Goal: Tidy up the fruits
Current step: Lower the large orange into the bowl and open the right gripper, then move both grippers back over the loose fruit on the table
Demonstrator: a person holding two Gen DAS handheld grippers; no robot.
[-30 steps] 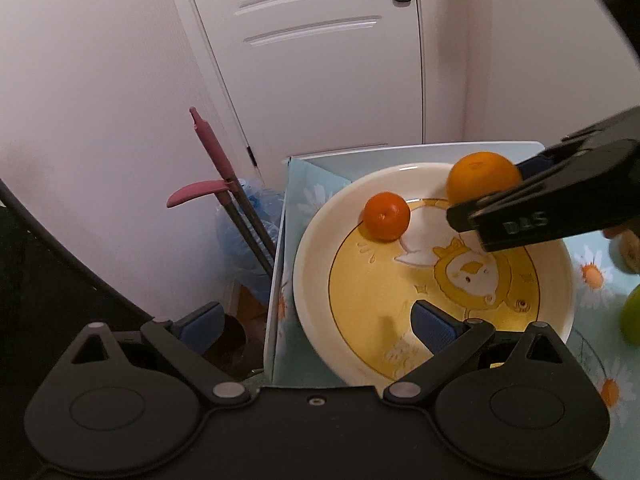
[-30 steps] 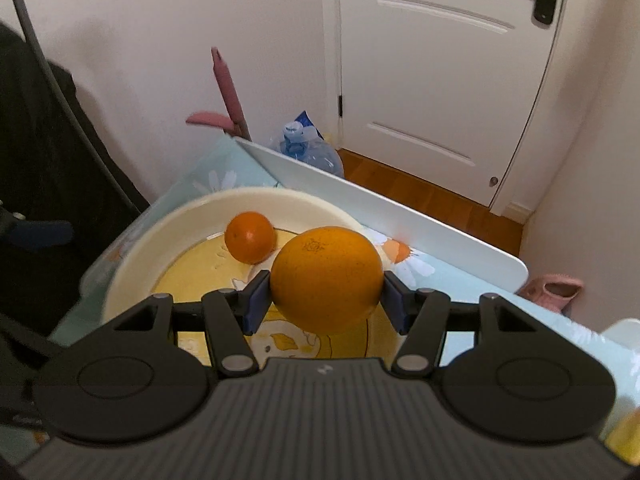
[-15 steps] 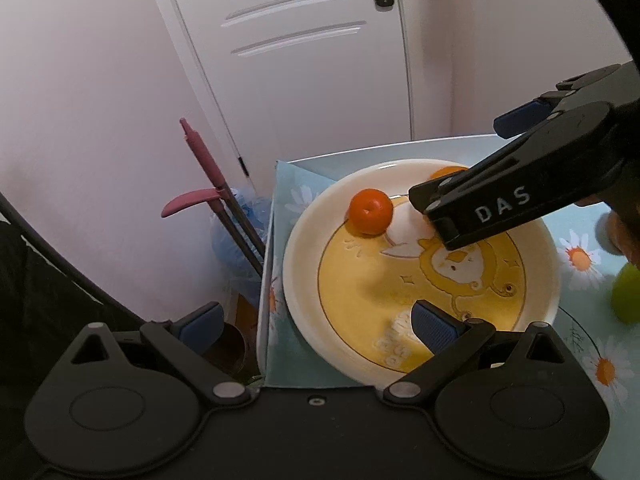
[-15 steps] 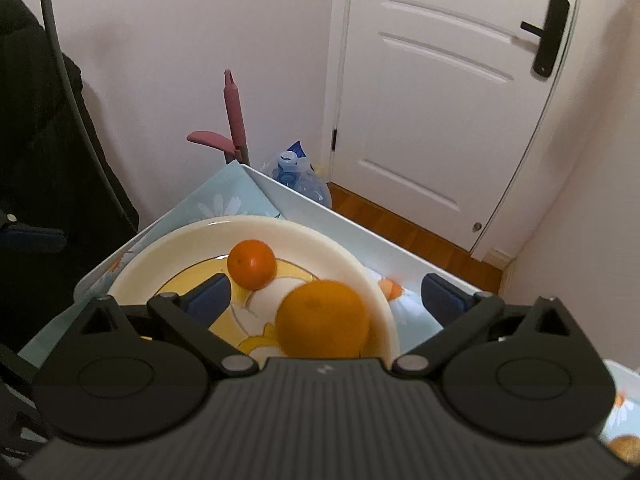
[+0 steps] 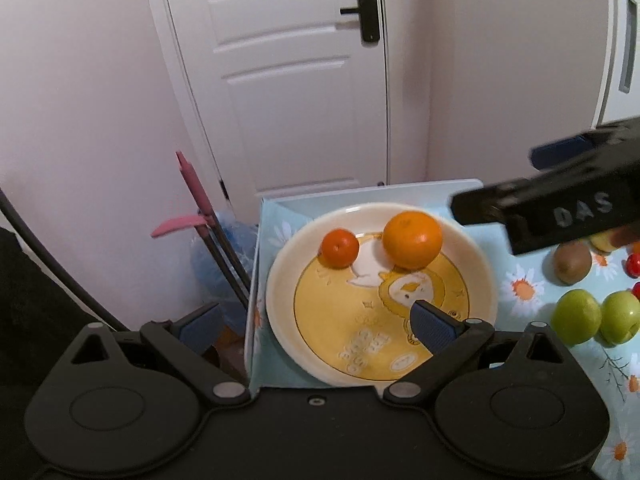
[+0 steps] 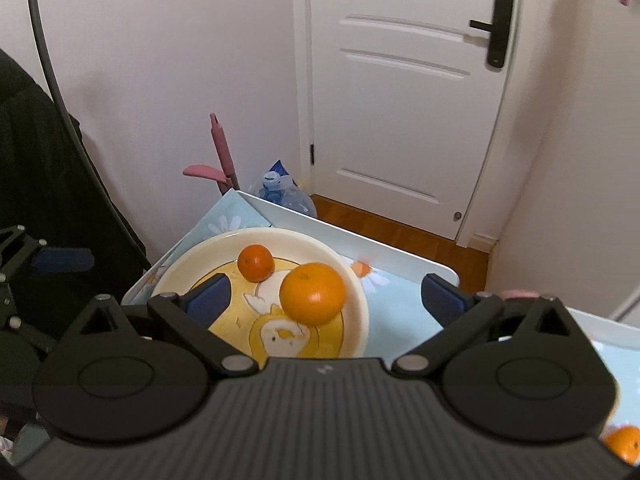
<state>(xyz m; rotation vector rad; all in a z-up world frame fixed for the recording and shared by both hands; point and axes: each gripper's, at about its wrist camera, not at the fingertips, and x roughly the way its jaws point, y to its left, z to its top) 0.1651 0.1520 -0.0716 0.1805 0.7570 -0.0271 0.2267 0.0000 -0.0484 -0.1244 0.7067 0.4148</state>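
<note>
A cream and yellow cartoon plate (image 5: 280, 292) (image 6: 356, 320) sits at the table's left end. On it lie a large orange (image 5: 412, 240) (image 6: 313, 294) and a small tangerine (image 5: 340, 248) (image 6: 255, 263), a little apart. My right gripper (image 6: 326, 300) is open and empty, raised above and behind the plate; it shows in the left wrist view (image 5: 500, 184) at the upper right. My left gripper (image 5: 316, 324) is open and empty, low over the plate's near left edge.
Two green apples (image 5: 576, 316) (image 5: 620, 318), a kiwi (image 5: 572, 262) and small red fruits (image 5: 634, 264) lie on the daisy tablecloth (image 5: 520, 292) right of the plate. Another orange (image 6: 624, 444) lies at the right wrist view's bottom right. The table edge, a pink-handled tool (image 5: 196, 196) and a water bottle (image 6: 284, 194) are on the left.
My right gripper opened, released the large orange onto the plate beside the tangerine, then rose and drew back to the right. My left gripper stayed open.
</note>
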